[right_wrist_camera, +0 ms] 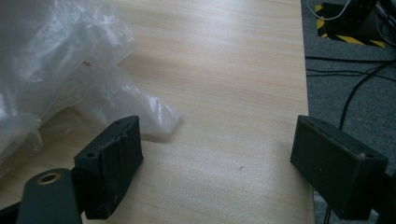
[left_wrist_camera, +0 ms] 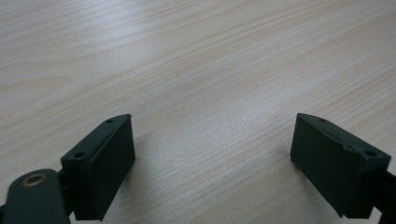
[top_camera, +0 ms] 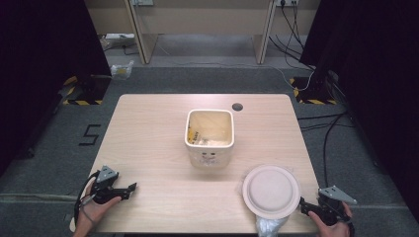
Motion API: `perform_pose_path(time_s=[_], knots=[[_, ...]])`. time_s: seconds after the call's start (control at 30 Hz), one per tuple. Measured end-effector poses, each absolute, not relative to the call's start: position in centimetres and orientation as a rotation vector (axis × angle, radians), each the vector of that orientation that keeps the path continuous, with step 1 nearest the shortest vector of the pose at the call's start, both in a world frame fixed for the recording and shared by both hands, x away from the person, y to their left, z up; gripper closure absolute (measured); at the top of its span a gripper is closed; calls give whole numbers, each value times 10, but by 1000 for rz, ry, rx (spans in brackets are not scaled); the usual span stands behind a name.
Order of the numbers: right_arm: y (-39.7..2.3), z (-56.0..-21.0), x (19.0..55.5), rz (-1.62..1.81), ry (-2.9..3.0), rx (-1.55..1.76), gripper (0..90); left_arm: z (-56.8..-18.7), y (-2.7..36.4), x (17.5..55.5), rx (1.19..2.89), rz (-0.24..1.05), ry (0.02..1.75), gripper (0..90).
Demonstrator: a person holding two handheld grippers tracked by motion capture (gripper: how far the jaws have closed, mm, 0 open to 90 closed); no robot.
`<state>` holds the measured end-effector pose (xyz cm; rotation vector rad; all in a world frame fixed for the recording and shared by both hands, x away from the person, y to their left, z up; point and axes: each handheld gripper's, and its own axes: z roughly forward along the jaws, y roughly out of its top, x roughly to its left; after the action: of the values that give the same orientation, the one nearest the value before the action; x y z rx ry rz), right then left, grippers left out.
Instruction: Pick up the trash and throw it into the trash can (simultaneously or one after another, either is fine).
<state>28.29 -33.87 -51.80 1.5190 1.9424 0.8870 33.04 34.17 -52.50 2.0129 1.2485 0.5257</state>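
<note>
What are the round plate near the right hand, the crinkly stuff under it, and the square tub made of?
The round off-white plate looks like matte paper or pulp. The crumpled clear bag is thin glossy plastic film. The square cream tub seems smooth plastic, possibly glazed ceramic.

Even overhead light, dark room edges, soft sheen on the table (left_wrist_camera: 196,60), near jaws blurred, faint shadows

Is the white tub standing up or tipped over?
Standing up. The white tub sits on the table with its open top facing up.
</note>
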Motion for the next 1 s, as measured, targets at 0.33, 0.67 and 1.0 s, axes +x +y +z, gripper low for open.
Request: perform_pose_path(time_s=[0.33,0.67,1.0], knots=[[-340,-503,278,882,1876,1505,217,-525,341,331,2010,525,1247,124],[-328,-459,262,946,1803,1424,244,-525,342,332,2018,522,1245,121],[-308,-434,259,1040,1837,1365,276,-525,342,332,2018,521,1245,120]])
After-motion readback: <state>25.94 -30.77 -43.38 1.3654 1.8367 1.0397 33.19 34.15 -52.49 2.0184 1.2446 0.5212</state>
